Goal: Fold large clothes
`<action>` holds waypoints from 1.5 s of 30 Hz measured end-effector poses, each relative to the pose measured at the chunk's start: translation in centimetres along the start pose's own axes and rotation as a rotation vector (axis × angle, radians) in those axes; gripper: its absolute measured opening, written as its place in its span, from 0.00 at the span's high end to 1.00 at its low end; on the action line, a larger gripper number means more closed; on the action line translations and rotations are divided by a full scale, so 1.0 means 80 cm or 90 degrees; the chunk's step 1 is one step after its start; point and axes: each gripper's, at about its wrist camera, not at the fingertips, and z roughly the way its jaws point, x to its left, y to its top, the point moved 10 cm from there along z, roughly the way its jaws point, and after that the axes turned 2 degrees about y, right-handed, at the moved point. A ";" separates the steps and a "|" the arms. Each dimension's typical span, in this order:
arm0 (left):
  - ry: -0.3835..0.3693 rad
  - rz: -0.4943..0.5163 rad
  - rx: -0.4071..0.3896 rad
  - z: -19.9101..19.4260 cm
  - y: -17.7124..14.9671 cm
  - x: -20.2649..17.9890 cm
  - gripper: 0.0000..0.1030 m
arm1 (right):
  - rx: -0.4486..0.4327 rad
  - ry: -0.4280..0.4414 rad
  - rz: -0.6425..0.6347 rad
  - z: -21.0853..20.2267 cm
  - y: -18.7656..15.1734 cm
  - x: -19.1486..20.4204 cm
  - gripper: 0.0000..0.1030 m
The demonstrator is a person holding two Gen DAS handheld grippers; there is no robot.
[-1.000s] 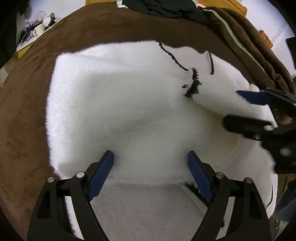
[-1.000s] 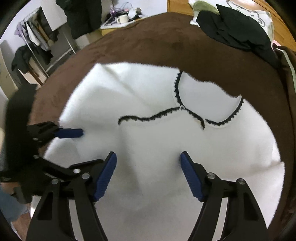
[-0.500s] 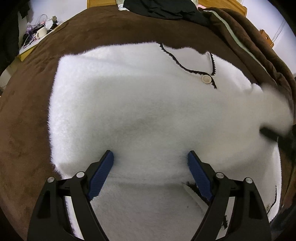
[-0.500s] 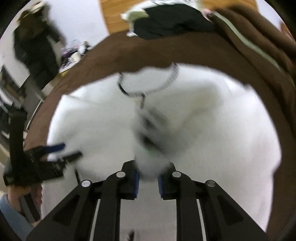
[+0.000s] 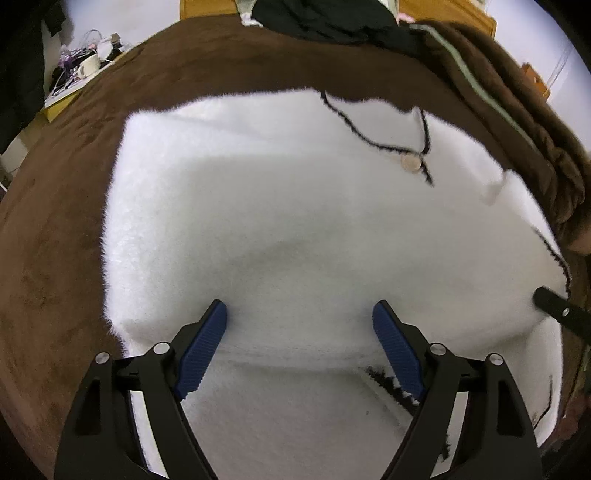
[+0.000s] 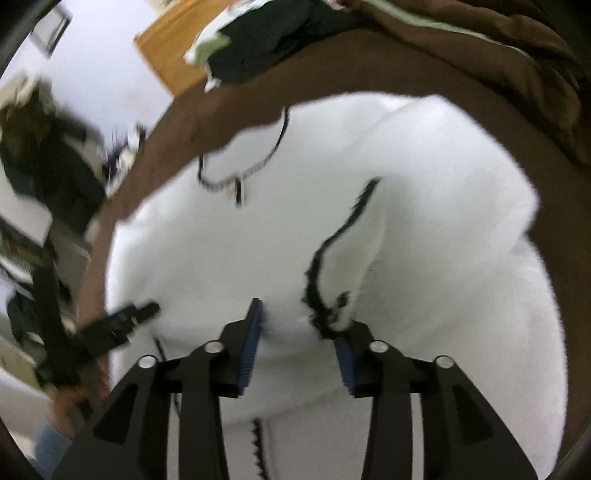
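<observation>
Sleeve (image 6: 354,251) now across white cardigan (image 5: 280,206).

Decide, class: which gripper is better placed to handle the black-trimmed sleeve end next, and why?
Right. The right gripper, jaws opening, has the trimmed sleeve end between them; the left gripper hovers open over plain white fleece.

Brown plush blanket (image 5: 55,240), spread flat as the work surface. Black garment (image 5: 332,18), heaped at its far edge. Bunched brown throw with pale green stripe (image 5: 517,122), along the right side. Wooden headboard (image 6: 166,59) behind. Cluttered side table with cables and a white mug (image 5: 88,66), far left. Dark clothing hanging (image 6: 48,162), blurred.
</observation>
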 end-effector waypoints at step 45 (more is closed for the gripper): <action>0.031 0.017 -0.019 -0.050 -0.030 -0.015 0.16 | 0.024 -0.004 -0.070 -0.060 -0.007 -0.001 0.21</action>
